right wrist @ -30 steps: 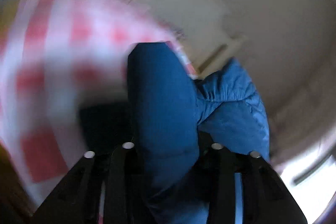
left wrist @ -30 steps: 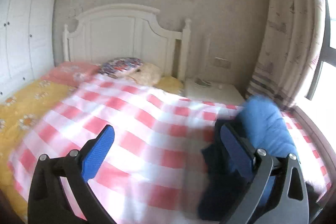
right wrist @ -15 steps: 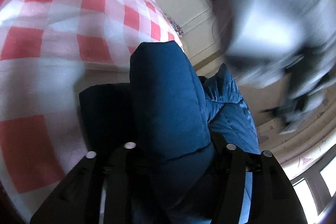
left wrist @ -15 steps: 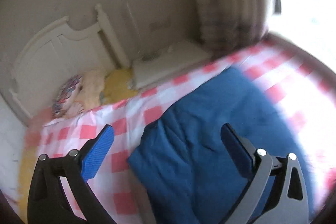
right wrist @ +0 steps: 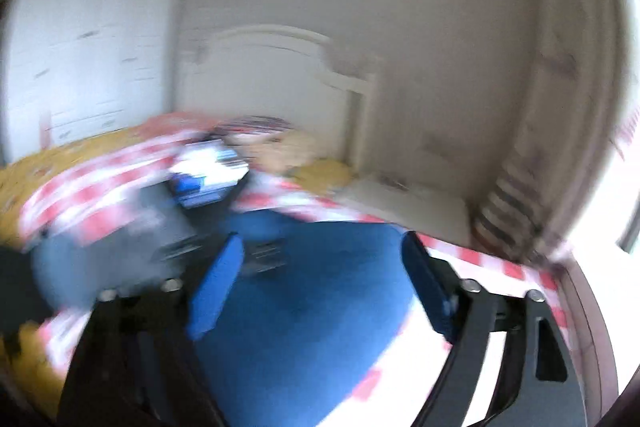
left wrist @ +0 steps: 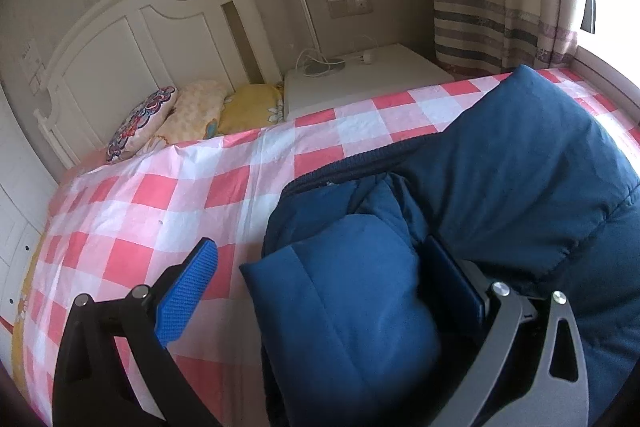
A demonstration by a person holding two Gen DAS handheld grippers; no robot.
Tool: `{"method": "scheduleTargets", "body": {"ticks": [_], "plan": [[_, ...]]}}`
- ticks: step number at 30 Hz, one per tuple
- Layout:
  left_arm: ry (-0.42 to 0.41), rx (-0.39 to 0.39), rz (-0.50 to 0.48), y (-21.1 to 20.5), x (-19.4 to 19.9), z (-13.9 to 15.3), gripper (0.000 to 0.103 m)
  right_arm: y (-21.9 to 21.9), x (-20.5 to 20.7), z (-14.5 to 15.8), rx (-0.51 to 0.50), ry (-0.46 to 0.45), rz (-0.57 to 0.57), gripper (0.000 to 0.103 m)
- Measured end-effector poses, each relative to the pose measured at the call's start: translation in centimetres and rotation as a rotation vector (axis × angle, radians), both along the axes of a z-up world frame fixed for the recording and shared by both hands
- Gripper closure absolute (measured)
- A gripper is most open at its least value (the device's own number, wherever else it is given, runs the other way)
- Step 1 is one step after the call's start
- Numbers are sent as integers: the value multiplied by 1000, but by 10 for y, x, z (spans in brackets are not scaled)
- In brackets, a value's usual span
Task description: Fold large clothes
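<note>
One blue padded jacket [left wrist: 500,187] lies bunched on the bed's red-checked cover [left wrist: 168,203], toward its window-side edge, leaving open cover on the headboard side. The left gripper [left wrist: 320,279] stands wide open, a jacket fold between its pads, one pad buried in fabric. The right gripper [right wrist: 324,287] (its view blurred) has just been opening and hangs empty above the jacket. Three pillows [left wrist: 192,115] line the headboard.

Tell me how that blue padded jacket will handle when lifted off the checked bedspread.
The blue padded jacket looks puffy and quilted, so probably light for its bulk. It bunches in soft folds, so it likely flops and sags from one grip. The thick padding probably springs back, resisting flat folds.
</note>
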State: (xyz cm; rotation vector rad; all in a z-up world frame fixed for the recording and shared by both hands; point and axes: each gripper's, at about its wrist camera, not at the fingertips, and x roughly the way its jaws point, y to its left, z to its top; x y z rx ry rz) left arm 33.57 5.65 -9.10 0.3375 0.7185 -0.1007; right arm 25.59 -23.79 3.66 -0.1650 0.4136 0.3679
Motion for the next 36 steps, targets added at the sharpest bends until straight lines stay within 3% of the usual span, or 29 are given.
{"method": "scheduleTargets", "body": {"ticks": [4, 6, 8, 10, 13, 16, 21, 27, 36], "plan": [[1, -11, 22, 4, 2, 6, 2, 14, 98, -27, 4, 165, -37, 44], [-4, -18, 31, 6, 1, 6, 2, 29, 134, -64, -56, 284, -37, 47], [-2, -38, 45, 11, 2, 6, 2, 38, 149, -104, -71, 411, -6, 47], [33, -98, 63, 22, 8, 4, 2, 37, 157, -110, -54, 450, 11, 46], [130, -226, 52, 38, 21, -5, 2, 47, 161, -112, -136, 438, 39, 45], [165, -300, 59, 48, 25, -12, 2, 45, 158, -117, -153, 429, 39, 43], [123, -247, 123, 40, 14, -11, 2, 58, 163, -121, -227, 392, 54, 43], [123, -282, 201, 43, 2, -13, 2, 66, 160, -122, -282, 353, 89, 43], [119, -268, 210, 40, 0, -12, 2, 66, 159, -122, -293, 329, 73, 43]]}}
